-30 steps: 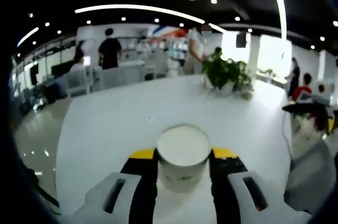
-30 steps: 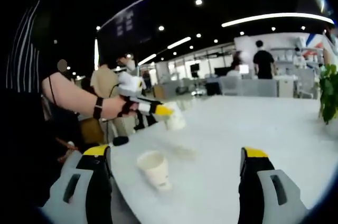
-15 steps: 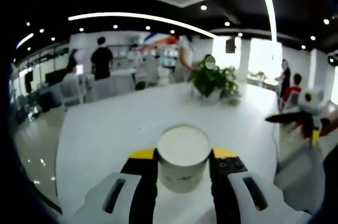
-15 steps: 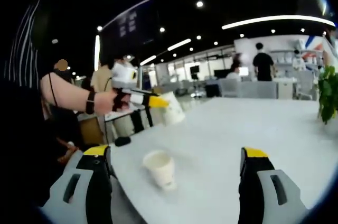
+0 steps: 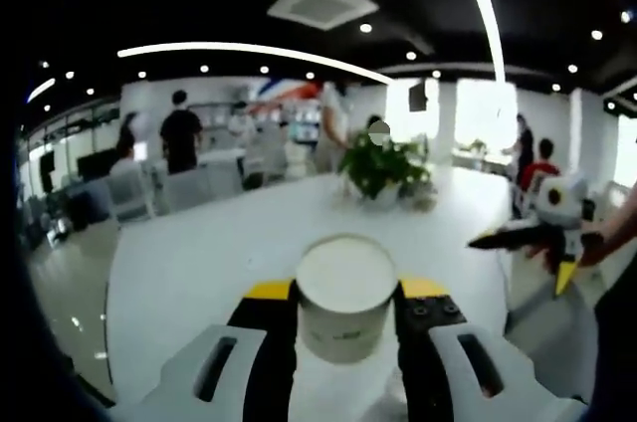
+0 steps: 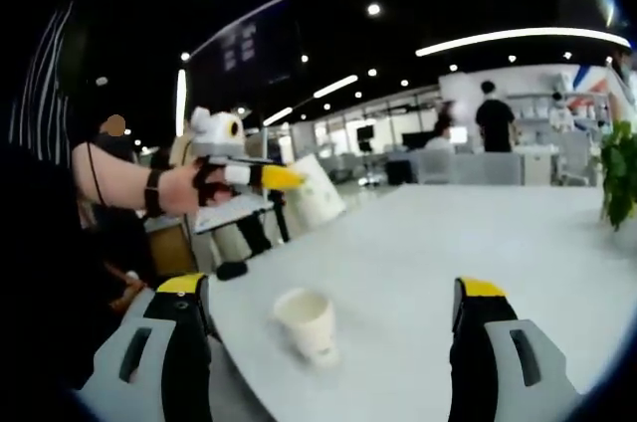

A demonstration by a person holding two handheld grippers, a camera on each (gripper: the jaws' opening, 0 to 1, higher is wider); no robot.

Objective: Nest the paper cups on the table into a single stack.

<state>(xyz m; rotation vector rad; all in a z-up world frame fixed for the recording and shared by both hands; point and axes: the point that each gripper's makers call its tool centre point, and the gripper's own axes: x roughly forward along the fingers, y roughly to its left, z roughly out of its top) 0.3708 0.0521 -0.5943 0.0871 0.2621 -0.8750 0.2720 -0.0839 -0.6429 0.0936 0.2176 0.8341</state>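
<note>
In the left gripper view a white paper cup (image 5: 345, 298) stands upright between my left gripper's (image 5: 345, 291) yellow-tipped jaws, which are shut on it above the white table (image 5: 199, 253). From the right gripper view, that left gripper (image 6: 261, 177) is held in a hand at the left, off the table's near edge, with its cup (image 6: 317, 195) tilted. A second paper cup (image 6: 309, 324) stands upright on the table near that edge. My right gripper (image 6: 331, 289) hangs open, well short of this cup, nothing between its jaws. The right gripper (image 5: 542, 235) also enters the left gripper view.
A potted plant (image 5: 383, 165) sits at the table's far end. Several people stand around counters and chairs beyond it. A person's arm (image 6: 114, 183) and dark clothing lie at the left, close to the table's edge (image 6: 239, 342).
In the right gripper view the left gripper has lifted and drawn back to the left with its cup, now tilted. The left gripper view has swung, bringing the right gripper further into sight.
</note>
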